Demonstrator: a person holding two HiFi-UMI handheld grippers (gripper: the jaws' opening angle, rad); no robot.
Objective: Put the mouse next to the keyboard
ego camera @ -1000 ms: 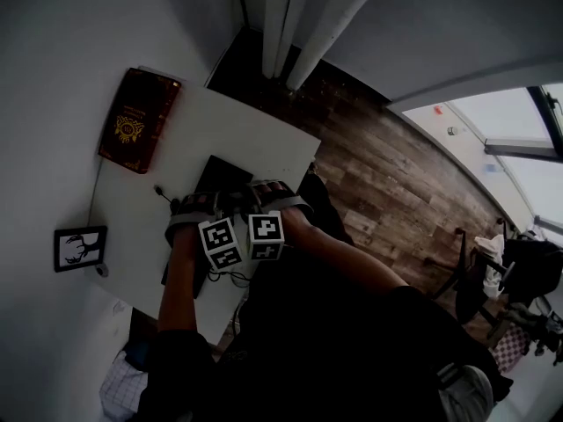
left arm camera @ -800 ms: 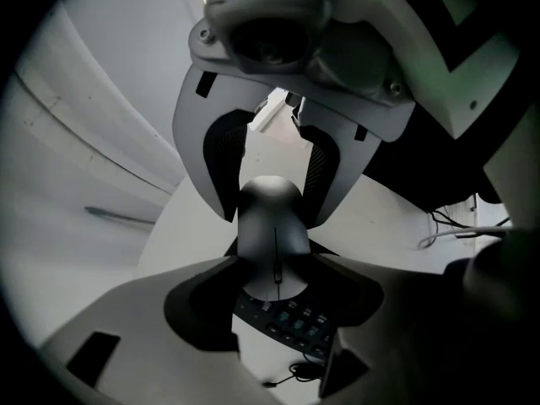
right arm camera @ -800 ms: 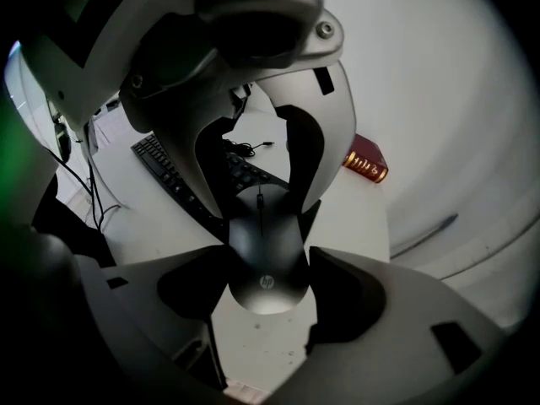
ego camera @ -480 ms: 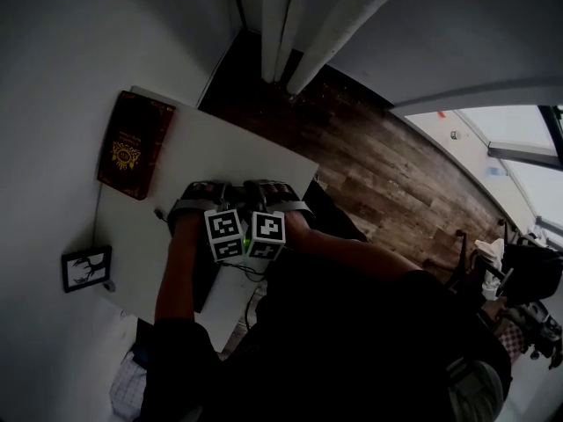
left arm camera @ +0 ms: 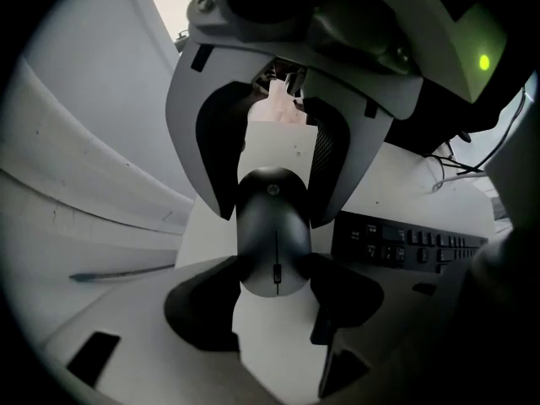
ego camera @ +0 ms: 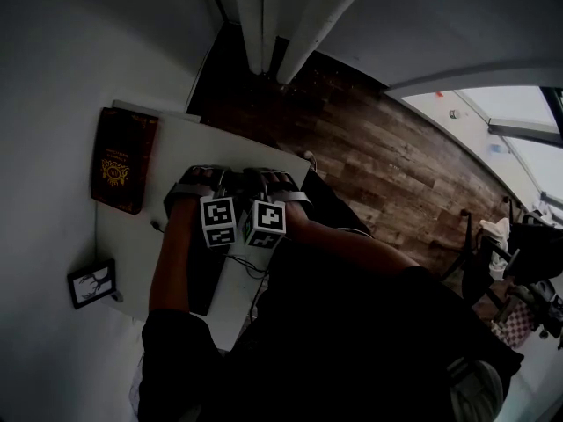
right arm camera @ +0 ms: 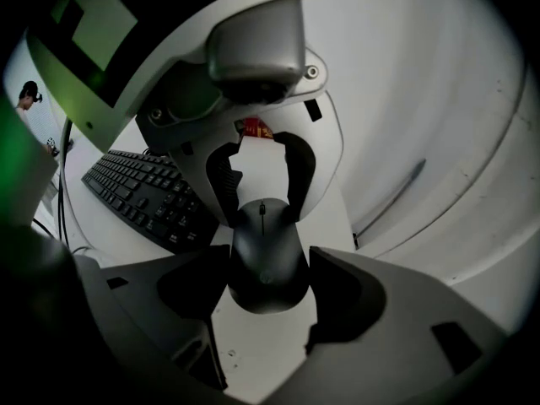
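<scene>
Tools: left gripper (left arm camera: 274, 270) clenched on the mouse (left arm camera: 274, 226); its two dark jaws press the flanks of the wheel end, one per side. Right gripper (right arm camera: 268, 264) likewise clenched on the same mouse at the logo end, jaws flush w/ both flanks. The two tools face each other nose to nose, w/ the mouse lying lengthwise btwn them.

Item location: mouse is over the white desk (ego camera: 132, 236), just beside the short end of the black keyboard (right arm camera: 139, 188); a narrow strip of bare desk shows btwn the two, so no contact. Underside of the mouse is prob. resting on the desk, though neither gripper view shows this for certain.

Head view: both grippers sit side by side near mid-desk, w/ the marker cubes (ego camera: 218, 221) uppermost; the person's forearms and the tools cover the mouse and most of the keyboard.

Surroundings: dark red book (ego camera: 116, 161) w/ gold emblem lies flat at the desk's far left corner, well apart from the tools. Small framed picture (ego camera: 92, 284) sits at the left edge, nearer the person. Cables (ego camera: 251, 266) trail over the desk below the cubes. Wood-plank floor (ego camera: 378, 156) lies beyond the desk.
</scene>
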